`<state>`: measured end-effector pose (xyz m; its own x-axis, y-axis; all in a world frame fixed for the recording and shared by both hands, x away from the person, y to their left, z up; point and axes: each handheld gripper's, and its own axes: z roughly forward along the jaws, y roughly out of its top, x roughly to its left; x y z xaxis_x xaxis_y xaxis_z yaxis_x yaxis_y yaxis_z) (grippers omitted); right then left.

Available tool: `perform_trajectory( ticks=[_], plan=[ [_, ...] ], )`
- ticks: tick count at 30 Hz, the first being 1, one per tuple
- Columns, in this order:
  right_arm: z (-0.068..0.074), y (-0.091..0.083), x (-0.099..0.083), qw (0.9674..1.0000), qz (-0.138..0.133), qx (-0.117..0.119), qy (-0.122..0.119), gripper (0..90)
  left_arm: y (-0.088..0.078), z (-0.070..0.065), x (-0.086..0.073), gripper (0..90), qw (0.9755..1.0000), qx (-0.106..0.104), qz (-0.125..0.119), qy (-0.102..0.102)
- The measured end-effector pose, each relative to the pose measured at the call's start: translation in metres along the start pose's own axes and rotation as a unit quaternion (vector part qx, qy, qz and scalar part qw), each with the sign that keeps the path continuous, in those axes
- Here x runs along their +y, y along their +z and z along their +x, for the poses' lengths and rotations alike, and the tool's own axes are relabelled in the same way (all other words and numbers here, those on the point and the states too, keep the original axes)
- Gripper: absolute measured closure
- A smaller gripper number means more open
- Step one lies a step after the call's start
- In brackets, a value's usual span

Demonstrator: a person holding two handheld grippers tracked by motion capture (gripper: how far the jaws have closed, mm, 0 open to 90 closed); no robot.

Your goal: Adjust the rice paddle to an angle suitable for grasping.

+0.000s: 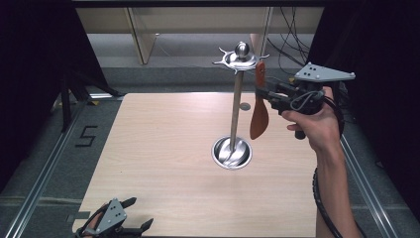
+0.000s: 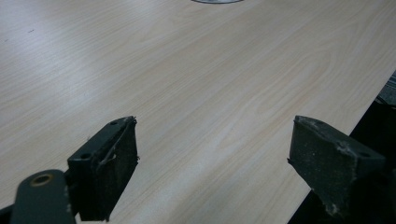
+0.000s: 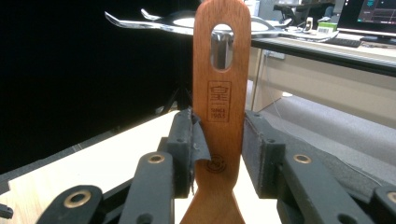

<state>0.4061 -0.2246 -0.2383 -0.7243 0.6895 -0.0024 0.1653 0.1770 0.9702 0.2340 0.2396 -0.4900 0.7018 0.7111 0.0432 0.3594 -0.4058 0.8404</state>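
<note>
The right hand-held gripper [image 1: 270, 95] is clamped on the handle of a wooden spatula [image 1: 259, 106], its two black jaws pressing the handle from either side a little below the burned-in stamp, as the right gripper view shows [image 3: 219, 126]. The spatula hangs upright, blade down and handle up, so its long axis runs vertical, roughly parallel to the pole of the metal utensil stand [image 1: 236, 106] that rises from a round dish base [image 1: 232, 152] on the desk [image 1: 163, 163].

The relation that matters is the slot at the handle's top end [image 3: 222, 46] against the hooked ring at the stand's crown [image 1: 241, 59]. In the high view the handle tip sits just to the right of that ring, near one of its outward prongs and at about the same height. In the right gripper view the ring's prongs [image 3: 135, 21] spread behind the handle, and the pole shows through the slot, so the slot looks lined up with the stand but not yet threaded on a hook; whether wood touches metal I cannot tell. The likely next move is a short shift toward the stand to catch a prong in the slot.

The left hand-held gripper [image 1: 130, 218] rests low at the near left edge of the desk, jaws wide apart and holding nothing [image 2: 212, 154], well apart from the stand. The right hand is plainly the nearer one
</note>
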Motion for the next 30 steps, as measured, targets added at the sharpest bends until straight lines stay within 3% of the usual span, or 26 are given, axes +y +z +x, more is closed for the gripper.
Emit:
perform_trajectory(
  ticks=[7, 13, 14, 15, 19, 23, 24, 25, 26, 28, 30],
  plan=[
    [-0.002, 0.002, -0.002, 1.0, 0.0, 0.0, -0.002, 67.0, 0.0, 0.0, 0.0, 14.8, 1.0, 0.0, 0.001, 0.001],
    [-0.002, 0.002, -0.004, 0.9999, -0.003, 0.007, 0.012, 66.5, 0.0, 0.001, 0.0, 14.8, 1.0, -0.001, 0.003, 0.002],
    [-0.003, 0.003, -0.004, 0.9999, -0.009, 0.007, -0.001, 66.3, -0.001, 0.001, 0.0, 14.8, 1.0, -0.001, 0.005, 0.002],
    [0.0, 0.0, -0.005, 0.9999, -0.004, 0.003, 0.014, 65.3, 0.0, 0.001, 0.0, 14.8, 1.0, 0.0, 0.005, 0.001],
    [-0.001, 0.0, -0.007, 0.9999, -0.007, -0.002, 0.011, 63.8, -0.001, 0.001, 0.0, 14.8, 1.0, -0.001, 0.004, 0.002],
    [0.001, -0.003, -0.011, 0.9995, -0.004, 0.002, 0.03, 59.1, -0.001, 0.001, 0.0, 14.8, 1.0, -0.001, 0.005, 0.003],
    [0.002, -0.005, -0.011, 0.9994, -0.004, 0.001, 0.034, 58.9, -0.001, -0.001, 0.0, 14.8, 0.9999, -0.002, 0.006, -0.012],
    [0.0, -0.005, -0.012, 0.9998, -0.012, -0.001, 0.014, 58.1, -0.001, -0.001, 0.0, 14.8, 0.9999, -0.001, 0.005, -0.011],
    [0.003, -0.007, -0.013, 0.9996, -0.008, -0.003, 0.027, 57.3, -0.001, 0.0, 0.0, 14.8, 1.0, -0.001, 0.005, -0.005],
    [0.004, -0.012, -0.017, 0.9998, -0.008, -0.018, 0.003, 55.2, -0.001, 0.001, 0.001, 14.8, 1.0, -0.001, 0.005, 0.004],
    [0.007, -0.013, -0.019, 0.9998, -0.001, -0.013, 0.014, 54.5, -0.001, 0.0, 0.0, 14.8, 1.0, -0.001, 0.005, -0.006]
  ],
)
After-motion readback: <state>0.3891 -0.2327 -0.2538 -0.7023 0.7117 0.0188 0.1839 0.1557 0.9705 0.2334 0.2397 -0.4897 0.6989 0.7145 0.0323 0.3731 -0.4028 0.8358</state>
